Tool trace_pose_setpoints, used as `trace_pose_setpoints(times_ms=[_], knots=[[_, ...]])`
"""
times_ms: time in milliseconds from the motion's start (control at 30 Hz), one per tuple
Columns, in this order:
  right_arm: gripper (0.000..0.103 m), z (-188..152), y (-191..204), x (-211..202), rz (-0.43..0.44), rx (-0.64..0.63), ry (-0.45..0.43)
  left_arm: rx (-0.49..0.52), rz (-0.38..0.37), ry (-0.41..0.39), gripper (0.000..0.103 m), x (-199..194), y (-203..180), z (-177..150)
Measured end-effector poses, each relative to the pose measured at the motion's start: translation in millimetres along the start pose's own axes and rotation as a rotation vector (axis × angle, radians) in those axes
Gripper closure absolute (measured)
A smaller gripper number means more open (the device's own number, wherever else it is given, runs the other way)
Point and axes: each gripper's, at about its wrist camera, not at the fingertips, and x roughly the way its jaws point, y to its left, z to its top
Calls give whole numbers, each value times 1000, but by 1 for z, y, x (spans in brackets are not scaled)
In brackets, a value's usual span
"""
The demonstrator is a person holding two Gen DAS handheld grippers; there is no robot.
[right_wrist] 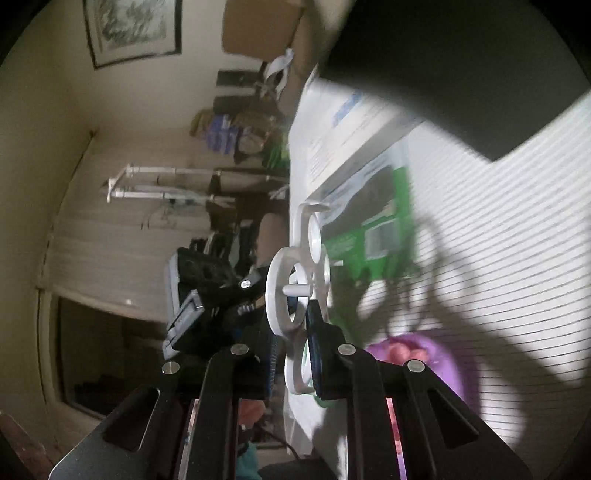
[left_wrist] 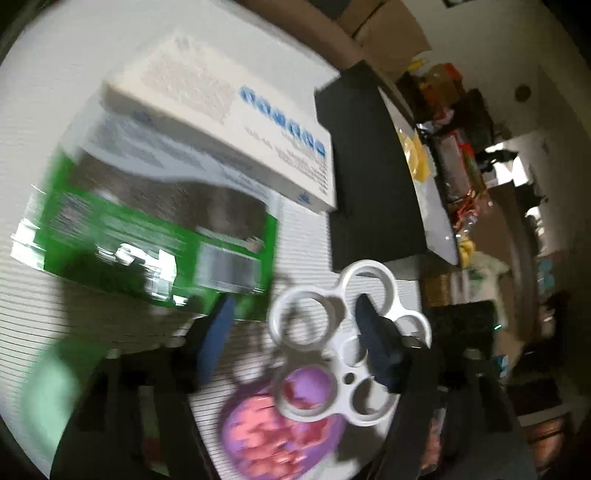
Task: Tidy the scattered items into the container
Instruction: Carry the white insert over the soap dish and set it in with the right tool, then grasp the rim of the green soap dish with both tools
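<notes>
green packet blurred, purple bowl edge-cropped

A lived-in home, by the look of it, with a room used partly for storage. A framed picture hangs on a cream wall at the far left of the right wrist view, and a dark window sits lower on that side. Cardboard boxes are stacked high against the far wall. A long shelf of mixed household clutter runs along the right of the left wrist view. Near the cameras, a white ribbed tabletop carries retail packages, 1 a white carton, 1 a green box
</notes>
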Motion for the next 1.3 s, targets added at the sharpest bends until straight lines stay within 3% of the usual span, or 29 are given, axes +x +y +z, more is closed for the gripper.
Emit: trace_pose_setpoints(times_ms=[133, 233, 400, 567, 667, 733, 933, 1100, 1167, 1300], knots=[[88, -13, 23, 45, -26, -91, 101, -58, 181, -115, 44, -56, 47, -2], [88, -25, 29, 87, -30, -110, 188, -109, 224, -144, 44, -78, 76, -10], [88, -59, 27, 136, -68, -131, 297, -102, 250, -130, 44, -87, 90, -22], [85, -70, 34, 154, -377, -335, 312, -70, 269, -118, 44, -89, 86, -27], [67, -71, 52, 141, -522, -434, 328, -33, 347, -97, 44, -87, 86, -31], [49, -69, 62, 126, -557, -464, 312, -15, 396, -78, 44, -83, 87, -33], [47, -66, 73, 118, -613, -529, 254, 48, 463, -11, 44, -69, 87, -42], [48, -73, 72, 153, -744, -670, 283, 77, 458, 35, 44, -68, 92, -56], [49, -65, 69, 163, -749, -680, 306, 64, 436, 34, 44, -72, 98, -63], [62, -44, 68, 171, -737, -671, 350, -14, 369, 8, 44, -91, 113, -87]])
